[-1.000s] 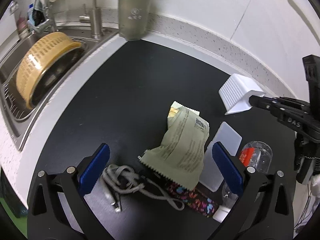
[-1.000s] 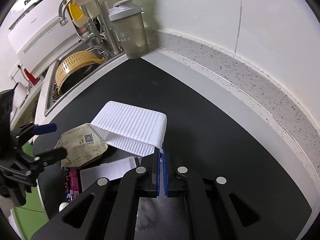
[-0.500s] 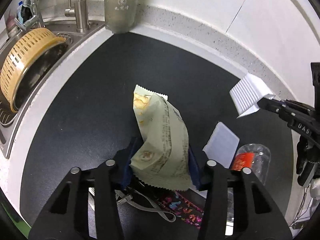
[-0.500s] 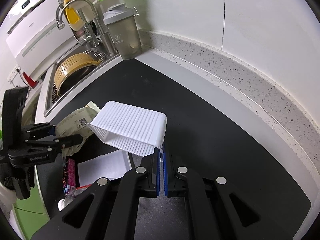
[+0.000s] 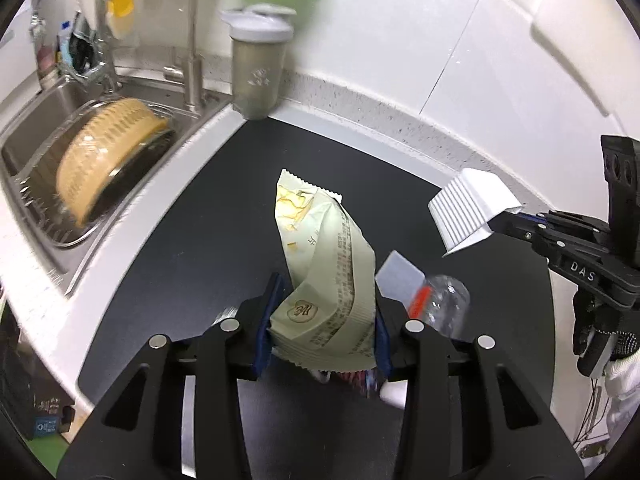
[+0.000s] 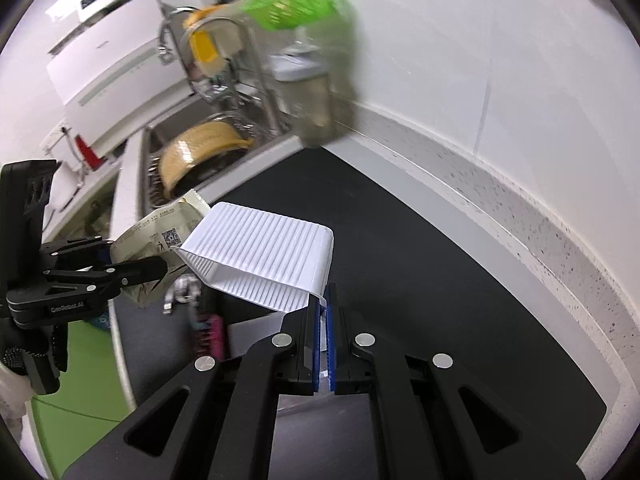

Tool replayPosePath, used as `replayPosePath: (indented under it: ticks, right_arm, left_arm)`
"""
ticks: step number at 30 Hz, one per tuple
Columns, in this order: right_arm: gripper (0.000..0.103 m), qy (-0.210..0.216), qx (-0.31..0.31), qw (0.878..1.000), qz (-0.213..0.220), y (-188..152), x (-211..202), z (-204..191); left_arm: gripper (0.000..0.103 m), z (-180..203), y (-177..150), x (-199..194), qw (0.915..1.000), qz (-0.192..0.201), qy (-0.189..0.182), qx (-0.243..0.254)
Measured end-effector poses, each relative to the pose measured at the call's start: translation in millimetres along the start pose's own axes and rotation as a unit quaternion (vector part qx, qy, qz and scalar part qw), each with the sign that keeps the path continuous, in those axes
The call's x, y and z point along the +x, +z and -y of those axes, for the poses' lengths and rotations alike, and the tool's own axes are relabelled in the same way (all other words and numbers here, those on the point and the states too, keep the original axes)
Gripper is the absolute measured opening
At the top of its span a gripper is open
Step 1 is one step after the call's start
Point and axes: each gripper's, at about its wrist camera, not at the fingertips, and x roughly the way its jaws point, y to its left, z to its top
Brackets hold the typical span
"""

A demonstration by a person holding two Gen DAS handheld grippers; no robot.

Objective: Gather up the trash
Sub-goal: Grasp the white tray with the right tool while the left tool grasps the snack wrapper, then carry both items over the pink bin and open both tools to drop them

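Both my tongs have come up off the black counter (image 5: pixel 192 248) since a second ago, each with a catch. Left tongs (image 5: pixel 322 340) are closing on the green wrapper (image 5: pixel 328 280), pads pressing its crumpled lower end, its top standing tilted above the mat. Right tongs (image 6: pixel 323 344) are clamped on the rim of the white ribbed tray (image 6: pixel 264 256), held clear of the counter. Below lie a clear bottle (image 5: pixel 444 300), a white lid (image 5: pixel 398 276) and a pink packet (image 6: pixel 208 334). Open black surface stretches ahead to the speckled wall edge. Beyond stand a grey shaker (image 5: pixel 258 68) and, left, the sink (image 5: pixel 48 152) with a yellow colander (image 5: pixel 104 152).
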Motion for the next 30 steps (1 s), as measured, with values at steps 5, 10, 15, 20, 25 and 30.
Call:
replayPosePath:
  ticks: [5,10,15,20,25,30]
  right_arm:
    - [0.002,0.019,-0.040,0.999,0.006,-7,-23,-47]
    - [0.002,0.049,-0.076,0.996,0.006,-16,-33,-103]
    - [0.002,0.099,-0.128,0.987,0.000,-27,-32,-176]
    - [0.002,0.150,-0.192,0.970,-0.021,-40,-13,-257]
    - [0.002,0.186,-0.242,0.951,-0.055,-61,24,-330]
    - [0.002,0.200,-0.283,0.933,-0.095,-91,75,-389]
  left_arm:
    - [0.040,-15,-31,-50,0.9996,0.018,0.017,-0.016]
    - [0.040,-40,-79,-109,0.9969,0.036,0.048,-0.051]
    - [0.040,-72,-137,-168,0.9892,0.055,0.092,-0.100]
    - [0.040,-110,-192,-204,0.9769,0.060,0.138,-0.151]
    - [0.040,-153,-250,-221,0.9600,0.059,0.179,-0.207]
    - [0.040,-196,-303,-207,0.9460,0.048,0.197,-0.253]
